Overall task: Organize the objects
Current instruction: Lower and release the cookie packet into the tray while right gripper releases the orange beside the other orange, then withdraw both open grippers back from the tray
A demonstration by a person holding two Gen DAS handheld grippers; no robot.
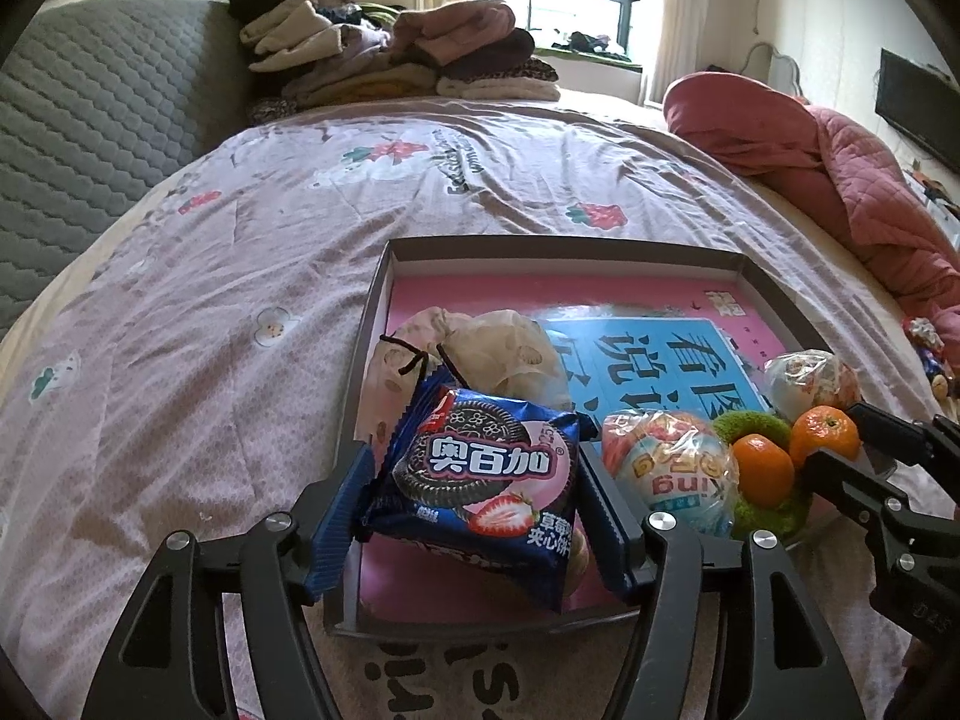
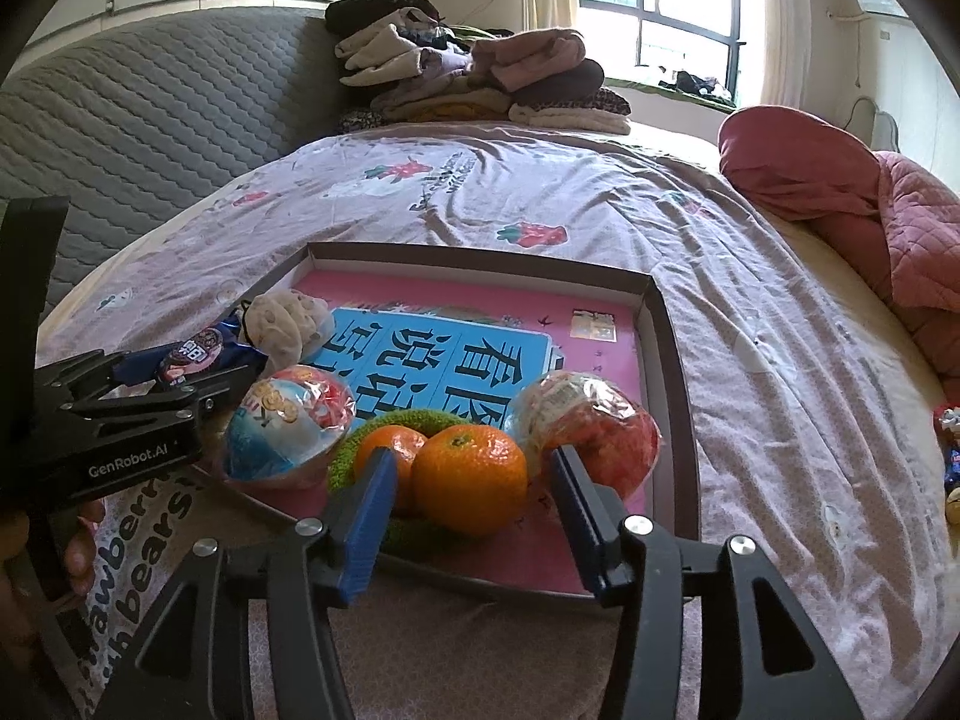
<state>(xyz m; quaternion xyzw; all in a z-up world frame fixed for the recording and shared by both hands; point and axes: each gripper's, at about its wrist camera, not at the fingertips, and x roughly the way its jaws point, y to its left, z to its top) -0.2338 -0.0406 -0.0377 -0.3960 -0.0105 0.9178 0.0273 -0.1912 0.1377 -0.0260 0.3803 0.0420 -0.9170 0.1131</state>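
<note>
A shallow brown-rimmed box (image 1: 375, 312) with a pink and blue printed sheet lies on the bed. My left gripper (image 1: 474, 462) stands around a blue strawberry cookie packet (image 1: 486, 474) that rests on a beige cloth pouch (image 1: 498, 342); the pads sit right at its edges and show no squeeze. Two oranges (image 2: 468, 474) (image 2: 390, 450) sit in a green fuzzy ring (image 2: 414, 420). My right gripper (image 2: 473, 462) is open around the nearer orange, with a gap on each side. Two plastic-wrapped balls (image 2: 288, 420) (image 2: 594, 426) flank the ring.
A pile of folded clothes (image 1: 396, 60) sits at the far end of the bed. A pink quilt (image 1: 840, 180) is bunched at the right and a grey quilted headboard (image 1: 90, 138) runs along the left. Small wrapped toys (image 2: 951, 456) lie by the bed's right edge.
</note>
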